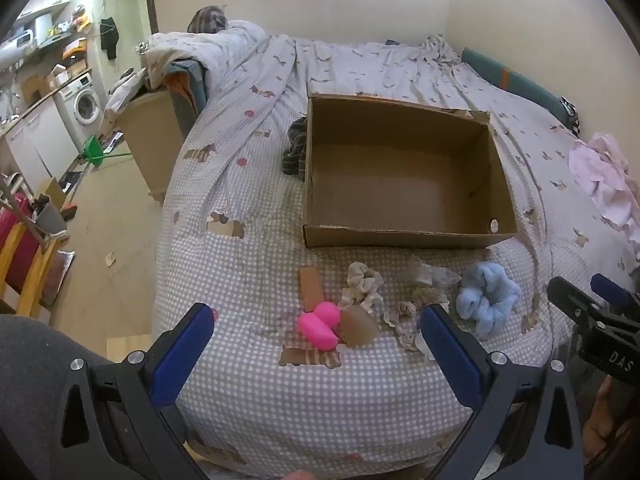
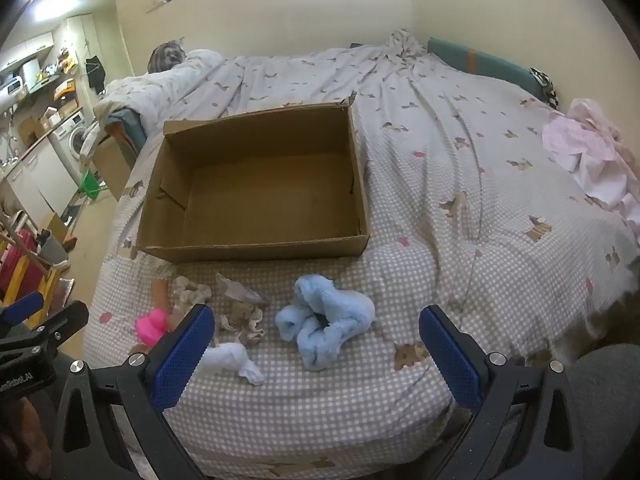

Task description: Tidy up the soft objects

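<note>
While both tongs gape, one box (image 2: pixel 256 184) and one blue scrunchie (image 2: pixel 324 320) lie apart.

A lived-in home, a one-room flat by the look of it. Ahead of the grippers spreads a wide bed under a grey-checked, dog-printed cotton sheet (image 1: pixel 260 208). Far off to the left stand a white front-loading washing machine (image 1: pixel 85 105), white kitchen cabinets (image 1: pixel 40 140) and cluttered wall shelves (image 1: pixel 52 36).
</note>
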`<state>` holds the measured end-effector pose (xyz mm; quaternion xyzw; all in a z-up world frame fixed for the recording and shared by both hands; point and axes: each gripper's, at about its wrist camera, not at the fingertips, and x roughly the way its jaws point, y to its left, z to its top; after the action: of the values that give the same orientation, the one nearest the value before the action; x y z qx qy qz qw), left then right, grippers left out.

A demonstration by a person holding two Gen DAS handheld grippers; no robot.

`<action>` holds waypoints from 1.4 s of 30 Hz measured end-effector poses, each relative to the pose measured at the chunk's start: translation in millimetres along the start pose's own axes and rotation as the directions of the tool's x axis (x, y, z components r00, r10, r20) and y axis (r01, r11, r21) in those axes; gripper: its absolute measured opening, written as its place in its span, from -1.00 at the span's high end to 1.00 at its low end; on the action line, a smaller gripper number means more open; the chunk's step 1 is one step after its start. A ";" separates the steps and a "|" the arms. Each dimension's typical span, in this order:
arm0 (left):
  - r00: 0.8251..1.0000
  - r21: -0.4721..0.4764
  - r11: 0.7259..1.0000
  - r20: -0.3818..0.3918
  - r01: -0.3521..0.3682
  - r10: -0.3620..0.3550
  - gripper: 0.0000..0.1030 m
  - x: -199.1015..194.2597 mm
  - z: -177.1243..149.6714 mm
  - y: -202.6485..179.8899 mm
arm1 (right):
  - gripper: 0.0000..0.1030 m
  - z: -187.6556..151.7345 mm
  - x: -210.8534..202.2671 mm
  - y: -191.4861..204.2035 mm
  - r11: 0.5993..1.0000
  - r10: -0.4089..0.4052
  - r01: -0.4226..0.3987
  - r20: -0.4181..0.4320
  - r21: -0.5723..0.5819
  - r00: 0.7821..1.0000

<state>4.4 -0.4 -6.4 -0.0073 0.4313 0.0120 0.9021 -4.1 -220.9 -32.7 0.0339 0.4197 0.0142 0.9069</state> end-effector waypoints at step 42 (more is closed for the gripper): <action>1.000 0.002 1.000 0.020 -0.001 0.001 -1.00 -4.6 1.5 -1.8 | -1.00 2.2 -4.3 5.5 1.000 0.019 -0.019 0.028 -0.003 0.999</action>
<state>2.7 -2.2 -1.9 -0.0061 0.4225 0.0122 0.9063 -5.2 -215.8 -27.5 0.0370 0.4064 0.0230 0.9127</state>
